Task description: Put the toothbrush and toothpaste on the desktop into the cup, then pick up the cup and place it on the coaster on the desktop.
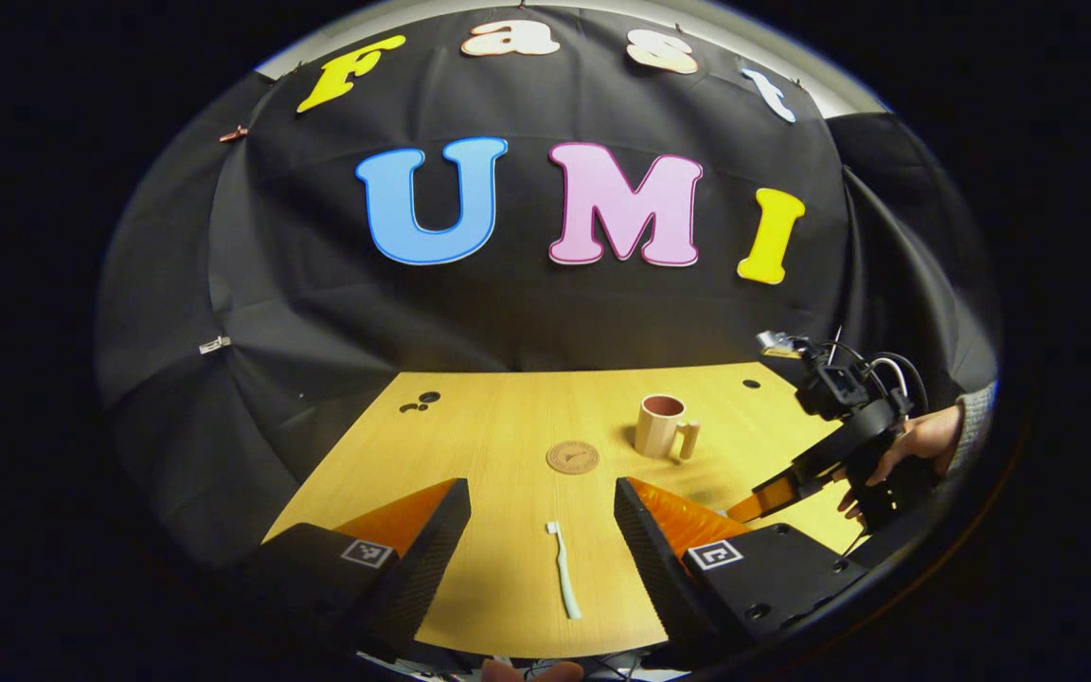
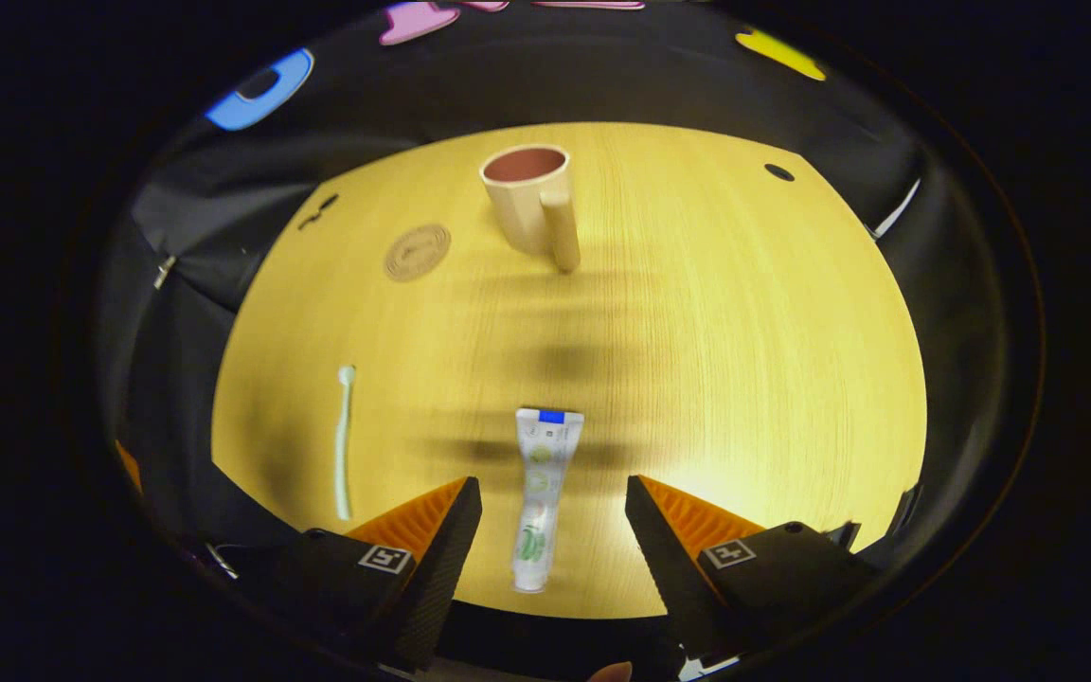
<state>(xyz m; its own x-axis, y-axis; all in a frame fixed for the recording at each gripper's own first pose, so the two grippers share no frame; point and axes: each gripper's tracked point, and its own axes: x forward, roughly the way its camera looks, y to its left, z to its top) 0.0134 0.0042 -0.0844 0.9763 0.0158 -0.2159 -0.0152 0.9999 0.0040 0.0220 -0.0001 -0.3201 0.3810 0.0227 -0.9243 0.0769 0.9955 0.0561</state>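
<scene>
Lying flat on the wood-grain desk, slim toothbrush and soft tube sit between spread left gripper and right gripper fingers.

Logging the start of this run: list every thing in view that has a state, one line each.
Toothbrush: flat on the desktop, between the open left gripper's fingers, untouched.
Toothpaste: flat on the desktop, between the open right gripper's fingers, not gripped.
Cup: upright, empty, off the coaster.
Coaster: bare, beside the cup.
</scene>
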